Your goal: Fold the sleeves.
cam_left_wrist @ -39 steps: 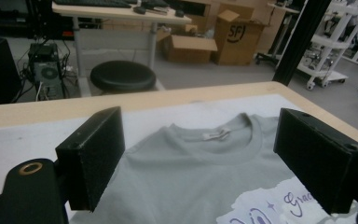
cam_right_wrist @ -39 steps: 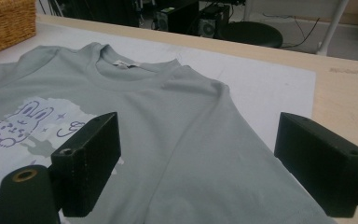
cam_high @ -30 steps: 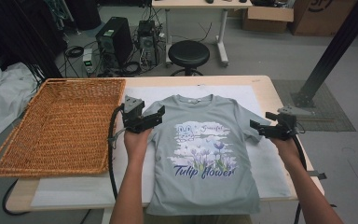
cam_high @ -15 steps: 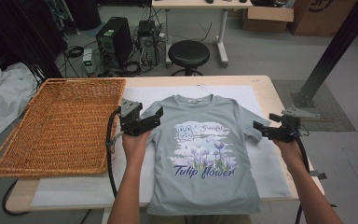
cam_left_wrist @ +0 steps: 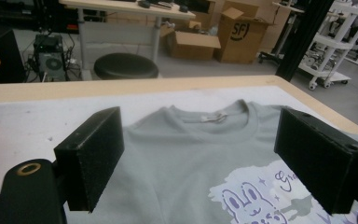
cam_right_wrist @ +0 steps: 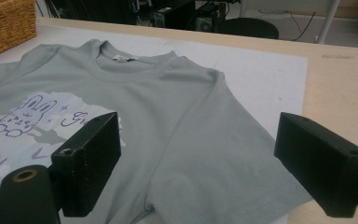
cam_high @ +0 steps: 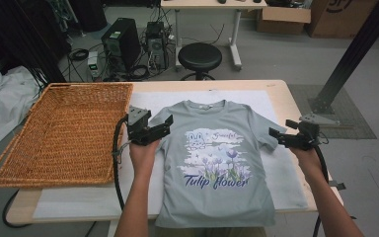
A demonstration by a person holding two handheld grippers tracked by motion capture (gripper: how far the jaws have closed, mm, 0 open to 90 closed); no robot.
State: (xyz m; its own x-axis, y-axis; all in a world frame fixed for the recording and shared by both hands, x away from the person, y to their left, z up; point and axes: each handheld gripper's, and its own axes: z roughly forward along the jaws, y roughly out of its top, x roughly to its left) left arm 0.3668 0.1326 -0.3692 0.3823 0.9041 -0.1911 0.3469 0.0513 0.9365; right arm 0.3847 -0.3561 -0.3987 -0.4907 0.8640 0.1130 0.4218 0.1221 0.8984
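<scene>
Grey T-shirt (cam_high: pixel 214 163) lies flat between left claw (cam_high: pixel 159 126) and right claw (cam_high: pixel 280 133).

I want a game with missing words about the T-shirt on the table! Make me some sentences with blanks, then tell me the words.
1. The grey-green cotton T-shirt lies flat with the printed words "Tulip ____".
2. The brown woven wicker basket sits to the ____ of the T-shirt in the high view.
3. Both the left gripper and the right gripper have their jaws ____.

Missing words: flower; left; open
</scene>
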